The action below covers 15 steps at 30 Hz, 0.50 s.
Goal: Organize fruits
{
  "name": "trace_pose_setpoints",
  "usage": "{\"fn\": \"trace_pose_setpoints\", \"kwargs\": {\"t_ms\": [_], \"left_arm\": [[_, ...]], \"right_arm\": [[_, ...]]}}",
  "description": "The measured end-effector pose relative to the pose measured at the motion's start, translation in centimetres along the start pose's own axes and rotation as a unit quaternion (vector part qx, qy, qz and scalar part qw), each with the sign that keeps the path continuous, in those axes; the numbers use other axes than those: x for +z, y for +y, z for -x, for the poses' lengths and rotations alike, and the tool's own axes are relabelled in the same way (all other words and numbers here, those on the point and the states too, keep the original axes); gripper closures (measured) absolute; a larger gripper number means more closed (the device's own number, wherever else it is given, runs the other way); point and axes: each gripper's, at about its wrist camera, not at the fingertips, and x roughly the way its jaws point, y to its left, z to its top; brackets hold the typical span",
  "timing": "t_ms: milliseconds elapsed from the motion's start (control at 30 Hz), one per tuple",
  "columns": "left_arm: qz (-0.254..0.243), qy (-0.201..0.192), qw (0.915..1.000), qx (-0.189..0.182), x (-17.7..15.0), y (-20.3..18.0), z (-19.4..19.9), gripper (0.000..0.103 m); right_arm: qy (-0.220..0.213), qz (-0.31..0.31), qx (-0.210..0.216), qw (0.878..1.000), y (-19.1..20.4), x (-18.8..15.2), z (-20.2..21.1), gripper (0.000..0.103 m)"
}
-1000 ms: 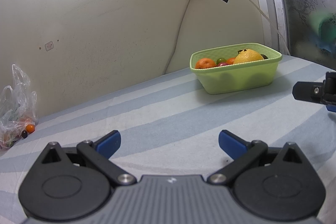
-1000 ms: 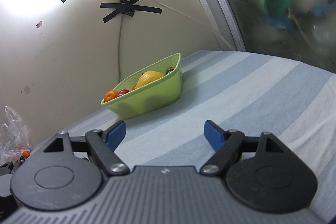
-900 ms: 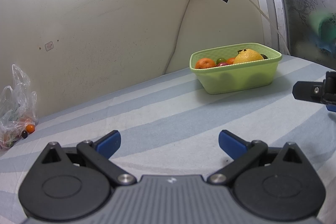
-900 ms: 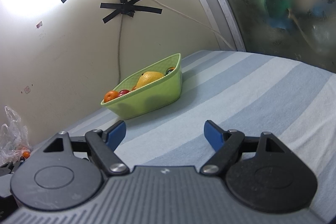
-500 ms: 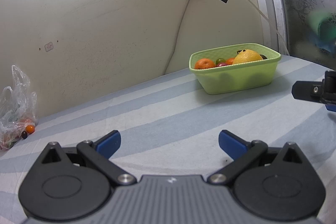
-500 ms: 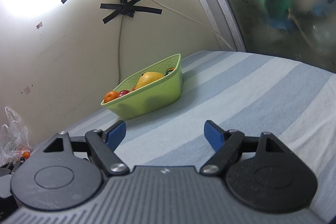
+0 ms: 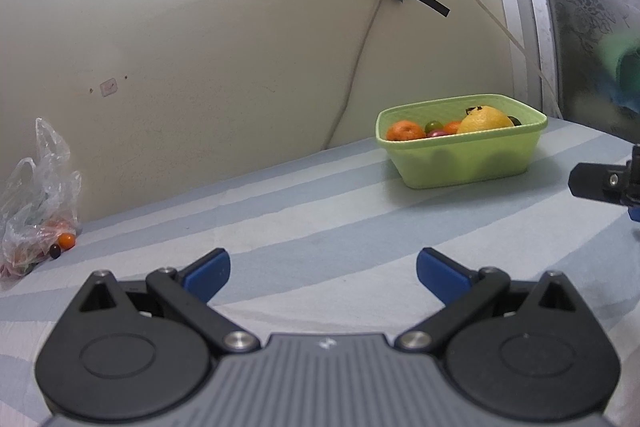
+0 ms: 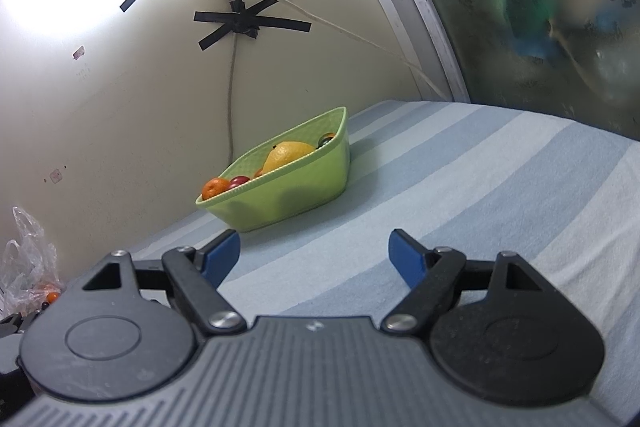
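We hold the left gripper low over the striped cloth, its blue-tipped fingers spread wide with nothing between them. The right gripper is likewise spread and empty. The green basket sits on the cloth near the wall, ahead and to the right of the left gripper. Inside the basket lie a large yellow citrus, a tangerine and a few small fruits. Far to the basket's left, against the wall, slumps a clear plastic bag with small fruits inside.
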Motion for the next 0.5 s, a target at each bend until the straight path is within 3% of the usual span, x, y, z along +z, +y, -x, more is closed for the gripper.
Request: {"fn": "trace_pose_setpoints", "kwargs": {"t_ms": [500], "left_arm": [[0.002,0.012,0.9999,0.012,-0.10,-0.09,-0.20,0.000]], "right_arm": [[-0.007,-0.001,0.006,1.000,-0.09,-0.09,0.10,0.020]]}}
